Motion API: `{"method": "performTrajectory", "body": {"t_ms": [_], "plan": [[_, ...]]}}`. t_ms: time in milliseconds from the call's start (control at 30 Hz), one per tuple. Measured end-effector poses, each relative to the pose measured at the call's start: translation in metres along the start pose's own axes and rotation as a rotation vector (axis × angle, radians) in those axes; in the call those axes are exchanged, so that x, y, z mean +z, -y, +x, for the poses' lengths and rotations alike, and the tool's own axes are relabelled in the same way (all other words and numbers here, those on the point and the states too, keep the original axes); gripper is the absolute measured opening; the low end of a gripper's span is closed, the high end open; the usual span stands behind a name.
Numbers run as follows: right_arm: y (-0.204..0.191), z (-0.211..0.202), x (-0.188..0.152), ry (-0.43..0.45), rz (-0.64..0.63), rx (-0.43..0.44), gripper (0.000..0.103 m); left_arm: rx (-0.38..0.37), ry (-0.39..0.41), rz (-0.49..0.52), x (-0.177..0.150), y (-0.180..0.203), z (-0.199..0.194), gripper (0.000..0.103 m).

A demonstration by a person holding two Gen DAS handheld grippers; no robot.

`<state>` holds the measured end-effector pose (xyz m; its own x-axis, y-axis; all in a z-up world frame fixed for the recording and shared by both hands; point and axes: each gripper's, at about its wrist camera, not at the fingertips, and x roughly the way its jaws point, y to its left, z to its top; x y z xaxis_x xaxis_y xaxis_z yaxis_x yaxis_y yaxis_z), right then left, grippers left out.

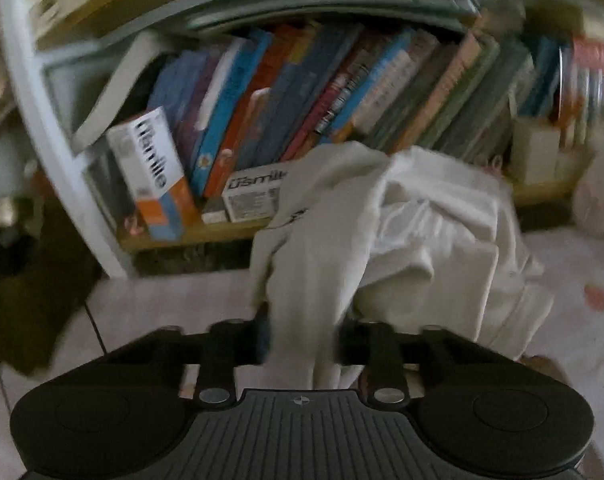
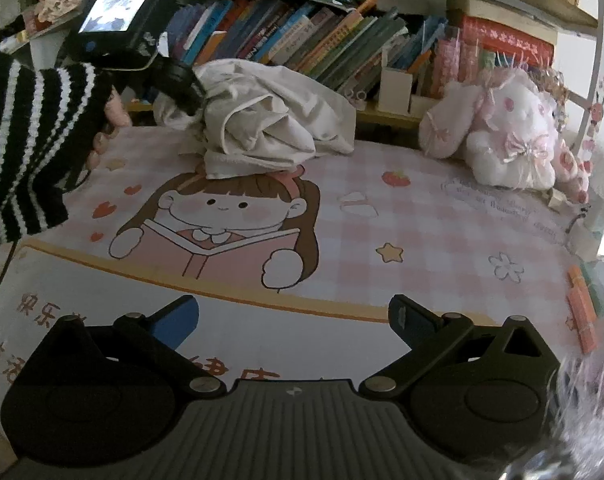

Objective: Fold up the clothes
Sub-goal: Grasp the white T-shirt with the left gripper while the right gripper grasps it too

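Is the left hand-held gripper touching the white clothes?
Touching. In the left wrist view, the left hand-held gripper has its fingers closed on a fold of the white clothes, with cloth bunched between them.

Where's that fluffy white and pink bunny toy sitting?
In the right wrist view, the plush bunny sits at the far right of the pink checked mat, below the bookshelf, right of the crumpled white garment.
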<state>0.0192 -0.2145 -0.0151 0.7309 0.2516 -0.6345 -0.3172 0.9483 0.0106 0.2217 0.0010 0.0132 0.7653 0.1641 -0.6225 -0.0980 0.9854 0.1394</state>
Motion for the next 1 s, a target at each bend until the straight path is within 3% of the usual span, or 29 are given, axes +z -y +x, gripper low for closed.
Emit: {"method": "performTrajectory", "body": {"t_ms": [133, 267, 333, 467, 667, 800, 900, 1000], "plan": [[-0.006, -0.003, 0.009, 0.019, -0.034, 0.019, 0.101, -0.157, 0.100, -0.086, -0.010, -0.031, -0.072, 0.019], [-0.016, -0.009, 0.025, 0.074, -0.086, 0.061, 0.101, -0.358, 0.235, -0.039, -0.033, -0.041, -0.180, 0.019], [-0.025, -0.013, 0.034, 0.111, -0.125, 0.090, 0.101, -0.391, 0.254, 0.020, -0.054, -0.037, -0.219, 0.020], [-0.053, -0.016, 0.043, 0.157, -0.276, 0.178, 0.101, -0.357, 0.171, 0.058, -0.103, -0.026, -0.248, 0.020], [-0.095, -0.018, 0.030, 0.170, -0.672, 0.289, 0.101, -0.238, 0.092, -0.059, -0.150, -0.032, -0.270, 0.020], [-0.104, -0.023, 0.023, 0.157, -0.931, 0.393, 0.101, -0.165, 0.028, -0.077, -0.164, -0.040, -0.260, 0.020], [-0.109, -0.023, 0.019, 0.176, -1.122, 0.423, 0.101, -0.123, -0.019, -0.084, -0.166, -0.039, -0.247, 0.020], [-0.115, -0.011, 0.022, 0.201, -1.272, 0.434, 0.099, -0.143, -0.006, -0.110, -0.164, -0.037, -0.249, 0.020]]}}
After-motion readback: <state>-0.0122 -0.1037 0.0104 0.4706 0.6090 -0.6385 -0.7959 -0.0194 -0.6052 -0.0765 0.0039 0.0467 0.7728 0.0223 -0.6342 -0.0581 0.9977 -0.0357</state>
